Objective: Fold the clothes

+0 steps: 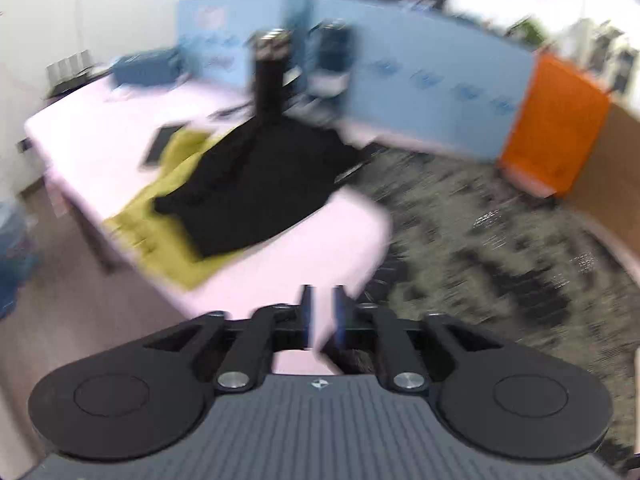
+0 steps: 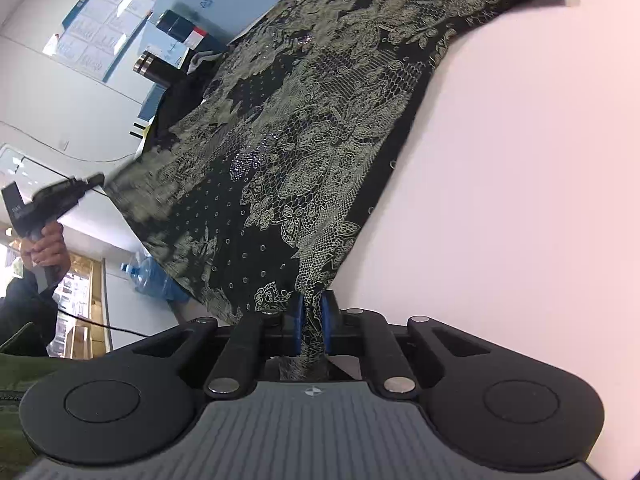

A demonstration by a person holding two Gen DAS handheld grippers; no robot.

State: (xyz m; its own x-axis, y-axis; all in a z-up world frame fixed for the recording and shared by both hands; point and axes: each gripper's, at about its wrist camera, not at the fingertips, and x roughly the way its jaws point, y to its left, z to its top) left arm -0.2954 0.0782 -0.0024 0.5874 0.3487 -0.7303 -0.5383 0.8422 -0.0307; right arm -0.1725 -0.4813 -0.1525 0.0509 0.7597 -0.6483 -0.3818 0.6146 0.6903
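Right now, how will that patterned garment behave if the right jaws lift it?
Probably floppy: the patterned garment bunches thin in the right gripper and sags off the table edge. Likely light. It may drag rather than slide.

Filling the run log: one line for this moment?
right claw: shut on patterned garment | left claw: open, empty | table: garment spread

Two wrist views down over their grippers, sharing the pink table [image 1: 120,128] and patterned garment [image 2: 304,128].

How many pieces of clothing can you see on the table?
3: a patterned garment pinched by the right gripper, plus a black garment overlapping a yellow-green one. More may be hidden.
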